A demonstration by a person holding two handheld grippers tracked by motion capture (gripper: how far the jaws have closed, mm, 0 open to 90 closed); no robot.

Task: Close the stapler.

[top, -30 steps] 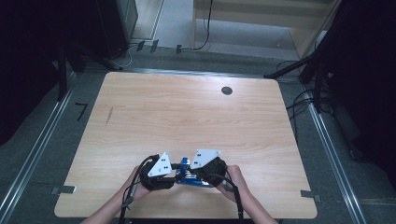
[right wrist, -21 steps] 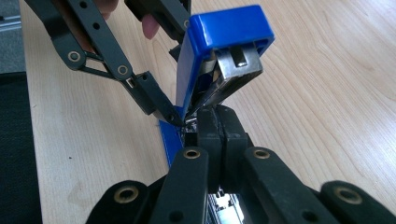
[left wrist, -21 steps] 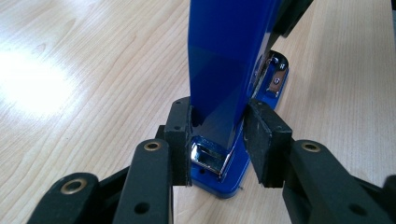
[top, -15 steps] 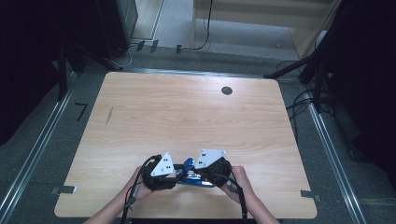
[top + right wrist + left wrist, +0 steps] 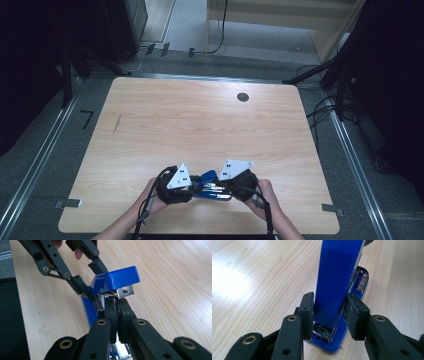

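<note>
Blue stapler (image 5: 209, 186) lies on the wooden surface (image 5: 200, 125) at about 6 o'clock, close to the near edge, between the two hand-held grippers. The left hand-held gripper (image 5: 329, 312) has its jaws set narrowly against both sides of the stapler's raised blue top arm, pads touching the plastic; under the arm the metal staple channel and the blue base show. The right hand-held gripper (image 5: 117, 312) has its jaws pressed together, pads meeting, with the tips at the metal channel under the blue top; I cannot tell whether anything is pinched between them. In the high view each hand (image 5: 150, 200) grips its tool from 6 o'clock, grey three-cornered plates on top. From 9 through 12 to 3 o'clock the wood is open, broken by a small dark round hole (image 5: 243, 97) toward 1 o'clock, near the far edge. No writing is readable on the stapler.
</note>
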